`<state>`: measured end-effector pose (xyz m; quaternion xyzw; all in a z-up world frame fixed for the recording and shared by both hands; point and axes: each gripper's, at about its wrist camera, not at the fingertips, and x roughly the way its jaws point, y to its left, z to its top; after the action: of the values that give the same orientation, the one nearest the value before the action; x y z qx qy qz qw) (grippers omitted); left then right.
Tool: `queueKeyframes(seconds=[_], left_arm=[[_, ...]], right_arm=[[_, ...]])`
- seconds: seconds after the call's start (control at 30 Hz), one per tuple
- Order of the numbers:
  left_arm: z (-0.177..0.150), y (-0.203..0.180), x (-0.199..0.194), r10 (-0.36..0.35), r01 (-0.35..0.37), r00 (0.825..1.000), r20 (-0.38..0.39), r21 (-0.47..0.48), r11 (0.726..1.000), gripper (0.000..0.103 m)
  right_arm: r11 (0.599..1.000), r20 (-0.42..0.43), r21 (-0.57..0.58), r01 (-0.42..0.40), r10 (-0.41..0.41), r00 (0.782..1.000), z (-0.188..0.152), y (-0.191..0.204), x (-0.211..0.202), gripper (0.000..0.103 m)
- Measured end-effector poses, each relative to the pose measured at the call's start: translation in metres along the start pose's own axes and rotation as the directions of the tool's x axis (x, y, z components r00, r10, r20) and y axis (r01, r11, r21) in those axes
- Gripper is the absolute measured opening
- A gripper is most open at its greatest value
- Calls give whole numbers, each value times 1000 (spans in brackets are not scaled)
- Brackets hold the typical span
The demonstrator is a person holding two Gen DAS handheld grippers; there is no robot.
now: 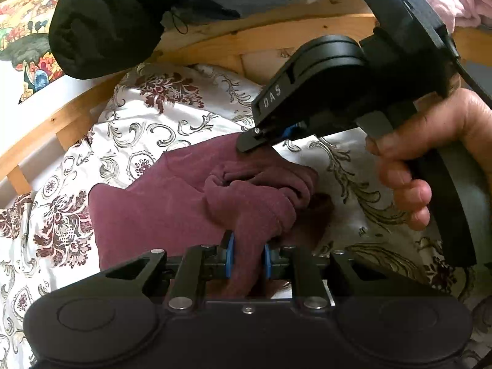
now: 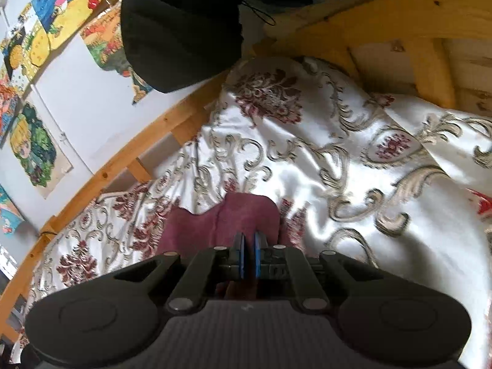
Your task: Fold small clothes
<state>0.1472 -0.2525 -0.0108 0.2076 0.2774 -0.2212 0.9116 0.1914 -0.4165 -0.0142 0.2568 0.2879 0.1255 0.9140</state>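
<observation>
A small maroon garment (image 1: 160, 203) lies crumpled on a white floral bedspread (image 1: 160, 123). My left gripper (image 1: 248, 256) is shut on a bunched fold of the garment near its right end. My right gripper (image 1: 261, 136) comes in from the upper right, its tips pressed on the garment's far edge. In the right wrist view the right gripper (image 2: 248, 256) has its blue pads nearly together over the maroon garment (image 2: 221, 221); cloth shows beneath the pads, but whether it is pinched is unclear.
A wooden bed rail (image 1: 77, 113) curves along the far side of the bedspread. Black clothing (image 1: 101, 21) hangs over the rail. Colourful pictures (image 2: 33, 150) hang on the white wall. A pink cloth (image 1: 461, 0) lies at the top right.
</observation>
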Motion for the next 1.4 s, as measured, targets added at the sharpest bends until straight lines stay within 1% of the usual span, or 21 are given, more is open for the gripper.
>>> queueKeyframes(seconds=[0.13, 0.23, 0.37, 0.47, 0.57, 0.6, 0.63, 0.67, 0.7, 0.73, 0.8, 0.83, 0.9, 0.97, 1.0, 1.07, 1.1, 1.2, 1.23, 1.3, 1.4], left_arm=[[-2, 2, 1, -3, 3, 1000, -6, -41, 999, 23], [-2, 11, 0, -32, 30, 999, -13, -109, 994, 28], [-2, 21, -4, -74, 71, 997, -13, -180, 981, 29], [-2, 24, -7, -94, 89, 996, -10, -211, 973, 31], [-4, 27, -15, -115, 112, 993, 1, -234, 966, 39], [-5, 29, -19, -125, 123, 992, 8, -248, 961, 47], [-6, 31, -24, -133, 134, 991, 21, -269, 954, 61], [-7, 35, -28, -133, 139, 990, 37, -291, 947, 68], [-7, 38, -33, -126, 138, 990, 58, -309, 941, 77], [-8, 42, -38, -114, 134, 990, 82, -325, 936, 82], [-10, 51, -46, -75, 113, 990, 118, -356, 928, 89], [-11, 56, -48, -48, 92, 991, 124, -377, 922, 94], [-14, 65, -49, 10, 44, 992, 122, -429, 902, 100], [-18, 74, -47, 49, 4, 994, 96, -485, 875, 101], [-21, 79, -43, 69, -24, 995, 69, -516, 856, 101], [-28, 87, -35, 96, -77, 995, 4, -570, 818, 102], [-32, 91, -31, 98, -99, 995, -35, -597, 796, 102], [-45, 103, -21, 74, -130, 991, -112, -668, 732, 102], [-52, 108, -18, 57, -138, 989, -139, -684, 716, 102], [-61, 115, -10, 15, -145, 982, -187, -708, 692, 102], [-74, 119, -3, -31, -146, 975, -221, -739, 657, 102]], right_arm=[[998, -8, -41, 38, -38, 999, -6, 0, 1, 8], [998, -13, -36, 42, -42, 999, -7, -2, 3, 8], [999, -14, -28, 45, -46, 999, -7, -4, 3, 8], [998, -10, -33, 46, -46, 999, -6, -3, 4, 8], [998, -10, -39, 56, -57, 998, -7, -2, 4, 8], [997, -13, -42, 60, -61, 998, -8, -2, 4, 8], [997, -16, -46, 65, -66, 998, -8, -1, 4, 8], [996, -18, -54, 71, -72, 997, -9, 0, 3, 8], [995, -17, -66, 78, -79, 997, -9, 1, 3, 10], [993, -15, -79, 90, -91, 996, -9, 4, 2, 13], [988, -7, -110, 107, -108, 994, -10, 10, -2, 21], [986, -5, -122, 110, -112, 994, -10, 12, -4, 29], [984, 0, -140, 114, -115, 993, -12, 17, -10, 47], [980, 2, -163, 117, -119, 993, -15, 20, -17, 55], [977, 0, -178, 120, -122, 993, -17, 23, -21, 61], [971, -6, -210, 119, -123, 992, -21, 28, -28, 68], [968, -9, -221, 118, -123, 992, -23, 30, -32, 69], [971, -30, -210, 118, -127, 991, -28, 31, -38, 72], [974, -44, -195, 114, -125, 991, -30, 29, -39, 74], [979, -72, -173, 105, -118, 990, -34, 27, -37, 76], [974, -108, -182, 132, -154, 982, -39, 24, -29, 76]])
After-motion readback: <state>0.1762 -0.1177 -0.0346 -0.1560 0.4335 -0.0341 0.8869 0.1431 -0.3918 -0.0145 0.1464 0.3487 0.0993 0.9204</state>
